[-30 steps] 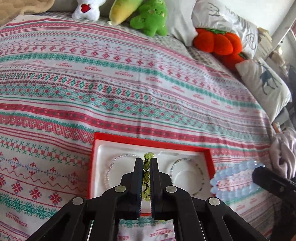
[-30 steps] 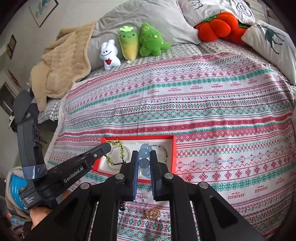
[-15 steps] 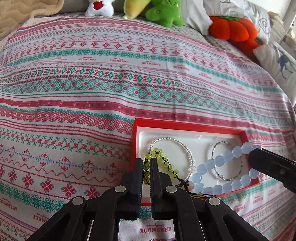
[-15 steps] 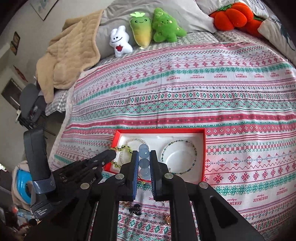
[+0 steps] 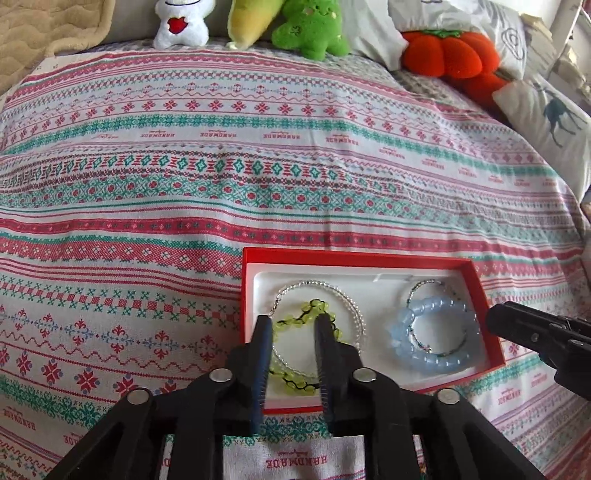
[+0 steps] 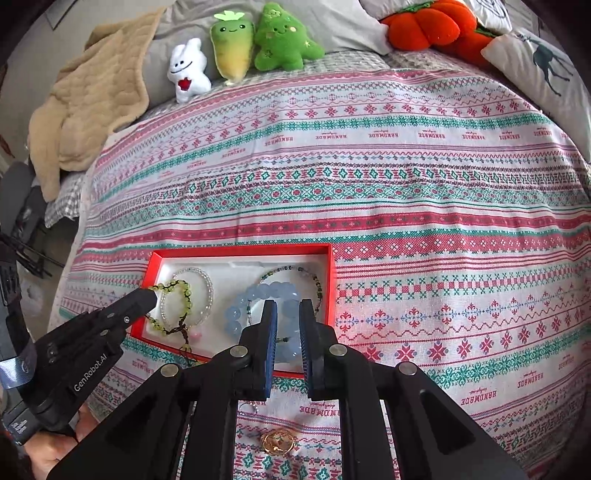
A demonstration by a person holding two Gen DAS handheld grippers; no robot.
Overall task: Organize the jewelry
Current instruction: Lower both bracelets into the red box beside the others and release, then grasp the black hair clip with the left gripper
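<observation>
A red box (image 5: 354,256) (image 6: 240,249) with a white lining lies on the patterned bedspread. My left gripper (image 5: 293,321) (image 6: 146,299) hangs over the box's left half. Its jaws are opening, and the green bead bracelet (image 5: 310,309) (image 6: 173,286) lies loose between them on a silver bead bracelet (image 5: 354,306). My right gripper (image 6: 288,304) (image 5: 495,321) is shut on the pale blue bead bracelet (image 6: 236,321) (image 5: 439,363). That bracelet rests in the right half on a thin multicoloured one (image 6: 317,288).
A small gold ornament (image 6: 277,441) lies on the bedspread in front of the box. Plush toys (image 6: 232,48), an orange pumpkin cushion (image 6: 424,26), pillows and a beige blanket (image 6: 85,110) line the head of the bed. A person's hand (image 6: 48,454) holds the left gripper.
The left jaws have parted and let go of the green bracelet, which now lies in the box. The right gripper came down, and the blue bracelet now rests in the box's right half.
</observation>
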